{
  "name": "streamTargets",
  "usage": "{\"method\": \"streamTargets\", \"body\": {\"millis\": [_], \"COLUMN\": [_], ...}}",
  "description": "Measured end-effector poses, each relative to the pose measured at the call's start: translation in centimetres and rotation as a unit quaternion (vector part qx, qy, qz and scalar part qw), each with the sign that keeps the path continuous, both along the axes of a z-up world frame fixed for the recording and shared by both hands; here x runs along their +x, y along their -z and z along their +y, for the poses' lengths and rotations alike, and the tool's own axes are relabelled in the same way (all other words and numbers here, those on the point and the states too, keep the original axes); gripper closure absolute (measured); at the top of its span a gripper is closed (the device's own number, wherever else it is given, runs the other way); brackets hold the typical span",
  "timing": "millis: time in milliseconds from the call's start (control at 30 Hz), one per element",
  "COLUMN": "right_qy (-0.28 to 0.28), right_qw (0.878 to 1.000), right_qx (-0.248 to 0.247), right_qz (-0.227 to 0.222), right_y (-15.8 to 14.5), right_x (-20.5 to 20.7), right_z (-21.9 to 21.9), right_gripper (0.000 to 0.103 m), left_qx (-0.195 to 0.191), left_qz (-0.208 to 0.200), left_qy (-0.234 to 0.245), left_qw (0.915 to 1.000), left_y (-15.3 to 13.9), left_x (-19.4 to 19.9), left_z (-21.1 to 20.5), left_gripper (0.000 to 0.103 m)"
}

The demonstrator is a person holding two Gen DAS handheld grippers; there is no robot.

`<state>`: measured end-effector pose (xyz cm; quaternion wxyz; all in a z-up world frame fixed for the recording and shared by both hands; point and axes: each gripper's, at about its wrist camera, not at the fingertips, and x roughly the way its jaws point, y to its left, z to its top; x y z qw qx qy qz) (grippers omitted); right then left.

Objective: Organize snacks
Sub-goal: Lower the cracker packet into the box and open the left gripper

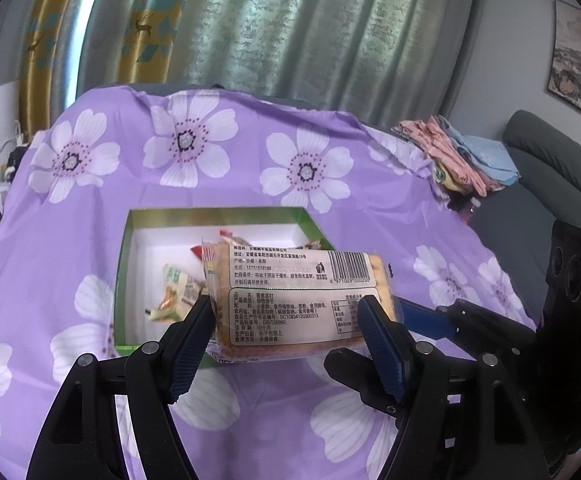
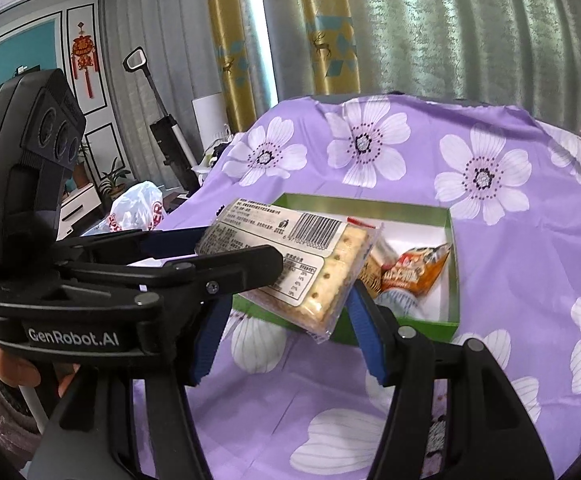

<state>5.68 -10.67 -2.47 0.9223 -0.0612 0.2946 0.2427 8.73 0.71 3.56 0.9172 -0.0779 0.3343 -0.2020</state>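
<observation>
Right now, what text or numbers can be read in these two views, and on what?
"GenRobot.AI": side of the left tool.
"GB/T20980", "10个月": label on the cracker pack; the rest is too small to read.
Green snack, orange snack, white bag: print too blurred.

A home living room is shown. A table [image 1: 90, 216] draped in a purple flowered cloth is taken as landmark. Behind it, long curtains [image 1: 290, 32] are hung. To its right a grey sofa [image 1: 546, 168] is set, with folded laundry [image 1: 450, 152] beside it. To its left, a floor cleaner [image 2: 166, 128], houseplants [image 2: 110, 178] and a red knot ornament [image 2: 84, 56] are seen.
</observation>
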Motion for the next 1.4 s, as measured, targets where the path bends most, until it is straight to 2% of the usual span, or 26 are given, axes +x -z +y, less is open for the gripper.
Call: {"method": "streamTargets", "body": {"millis": [633, 1400], "right_qy": [0.009, 0.010], "right_qw": [1.000, 1.000], "right_qx": [0.003, -0.002], "right_qz": [-0.002, 0.023], "right_y": [-0.3, 2.0], "right_x": [4.8, 9.3], "right_z": [-1.3, -1.5], "right_gripper": [0.044, 0.043], "left_qx": [-0.007, -0.016], "left_qz": [0.010, 0.047], "left_qy": [-0.001, -0.012], "left_qw": [0.9999, 0.9987], "left_y": [0.3, 3.2], "left_x": [4.6, 8.8], "left_z": [-1.2, -1.3], "left_gripper": [0.030, 0.030]}}
